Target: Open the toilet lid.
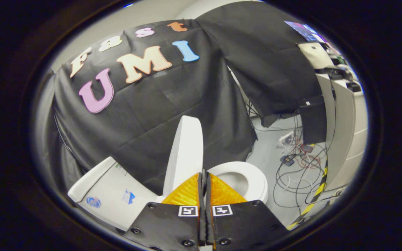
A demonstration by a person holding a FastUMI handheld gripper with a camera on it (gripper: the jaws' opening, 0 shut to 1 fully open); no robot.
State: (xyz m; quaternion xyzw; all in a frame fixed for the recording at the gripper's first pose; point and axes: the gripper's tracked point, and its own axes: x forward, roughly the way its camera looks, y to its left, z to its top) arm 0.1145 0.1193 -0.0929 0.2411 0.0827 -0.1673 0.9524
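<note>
**Lid up, jaws pressed together**

Left to right:
- Toilet tank [112, 190] at left, against the black cloth wall [145, 118]; stickers on its top, unreadable.
- Toilet lid [185, 153] raised, standing near upright, just ahead of the gripper [203, 181], slightly left of the fingertips. Contact with the lid: cannot tell.
- Jaws closed tight on each other, nothing visibly pinched between them.
- Toilet seat [253, 179] down, bowl opening exposed, just right of and beyond the fingertips.
- Floor [270, 157] right of the toilet: tangle of cables [298, 164], small black box among them.
- Yellow-black hazard tape [318, 190] along the base of a light cabinet [344, 122] at far right.
</note>
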